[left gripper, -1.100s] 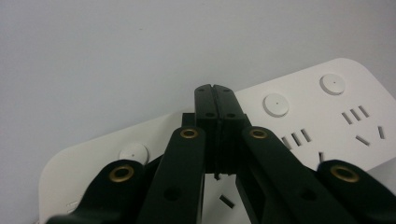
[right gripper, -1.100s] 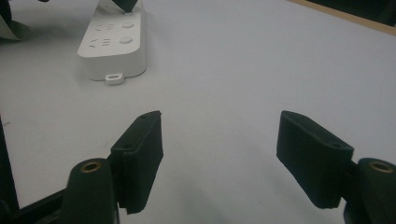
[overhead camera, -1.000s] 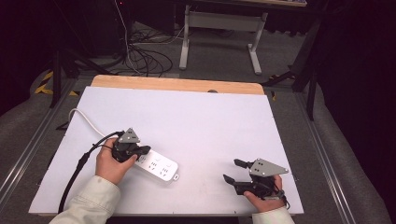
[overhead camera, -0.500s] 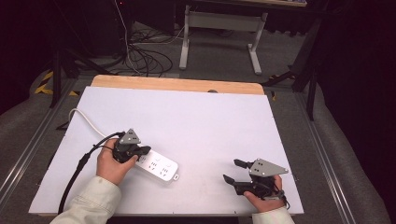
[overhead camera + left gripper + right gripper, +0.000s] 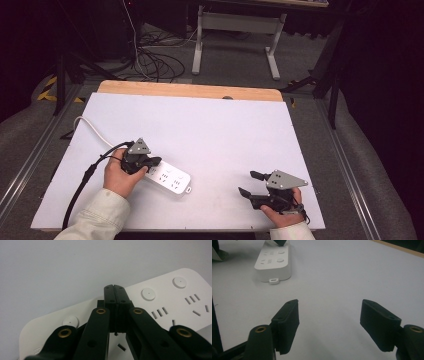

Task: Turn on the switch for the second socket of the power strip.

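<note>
A white power strip [image 5: 170, 179] lies flat on the white table [image 5: 215, 130], left of centre, and its white cord [image 5: 89, 126] runs off to the far left. My left gripper [image 5: 154, 163] is over the strip's left end. In the left gripper view its jaws are pressed together, shut [image 5: 115, 288], with nothing between them, and the tips are over the strip's socket face [image 5: 175, 302]. My right gripper [image 5: 249, 183] rests near the front right of the table, pointing left, open [image 5: 332, 322] and empty. The strip's end [image 5: 273, 263] lies farther off in the right gripper view.
A wooden strip [image 5: 190, 90] edges the table's far side. Beyond it are floor cables [image 5: 150, 57] and a metal desk frame [image 5: 235, 30]. A black cable [image 5: 80, 187] trails from the left gripper along the table's front left.
</note>
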Motion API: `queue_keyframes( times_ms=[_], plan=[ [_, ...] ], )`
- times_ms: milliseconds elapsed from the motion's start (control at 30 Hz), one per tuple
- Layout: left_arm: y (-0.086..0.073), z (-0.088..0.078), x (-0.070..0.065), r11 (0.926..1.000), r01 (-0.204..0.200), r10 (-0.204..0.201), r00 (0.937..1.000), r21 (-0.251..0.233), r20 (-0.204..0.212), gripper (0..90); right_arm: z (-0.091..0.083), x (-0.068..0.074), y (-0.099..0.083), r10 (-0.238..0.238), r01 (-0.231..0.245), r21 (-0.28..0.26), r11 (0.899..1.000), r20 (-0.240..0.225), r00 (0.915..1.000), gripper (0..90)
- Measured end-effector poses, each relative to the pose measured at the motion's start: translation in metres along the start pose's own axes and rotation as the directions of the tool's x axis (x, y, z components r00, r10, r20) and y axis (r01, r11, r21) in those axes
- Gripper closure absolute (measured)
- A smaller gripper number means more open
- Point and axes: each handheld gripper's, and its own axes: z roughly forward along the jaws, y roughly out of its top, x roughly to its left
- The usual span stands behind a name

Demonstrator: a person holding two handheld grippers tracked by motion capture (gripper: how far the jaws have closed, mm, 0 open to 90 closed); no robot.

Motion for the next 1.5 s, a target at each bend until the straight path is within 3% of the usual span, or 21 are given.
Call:
queue_keyframes(
  times_ms=[267,833,967,1067,1200,1300,1367,1500],
  plan=[
    [-0.002,0.001,0.002,0.9997,0.021,-0.021,0.9995,-0.014,0.021,90.0,0.0,0.0,0.0,0.002,-0.002,0.0,1.0,-0.001,1.0,32.6],
    [-0.003,0.002,0.001,0.9994,0.032,-0.032,0.9994,-0.012,0.012,90.0,0.001,0.001,0.0,0.005,-0.005,0.005,1.0,-0.003,1.0,32.6],
    [-0.005,0.002,0.004,0.9987,0.046,-0.045,0.9984,-0.022,0.032,90.0,0.002,0.001,0.0,0.006,-0.006,0.004,1.0,-0.004,1.0,32.5],
    [-0.005,0.002,0.001,0.999,0.038,-0.038,0.9992,-0.022,0.013,90.0,0.001,0.001,0.0,0.005,-0.005,0.005,1.0,-0.004,1.0,32.5],
    [-0.005,0.001,0.001,0.9984,0.042,-0.042,0.9988,-0.038,0.024,90.0,0.002,0.0,0.0,0.006,-0.006,0.006,1.0,-0.004,1.0,32.6],
    [-0.006,-0.001,-0.001,0.9968,0.048,-0.05,0.998,-0.064,-0.039,89.6,0.002,0.0,-0.001,0.005,-0.005,0.006,1.0,-0.003,1.0,32.5],
    [-0.005,-0.002,-0.003,0.9966,0.055,-0.057,0.9977,-0.062,-0.036,74.6,0.001,0.0,-0.001,0.006,-0.006,0.006,1.0,-0.003,1.0,32.6],
    [-0.003,-0.008,-0.004,0.9948,0.063,-0.065,0.9975,-0.08,-0.026,70.9,0.001,-0.001,-0.001,0.005,-0.005,0.007,1.0,-0.001,1.0,32.6]
  ],
)
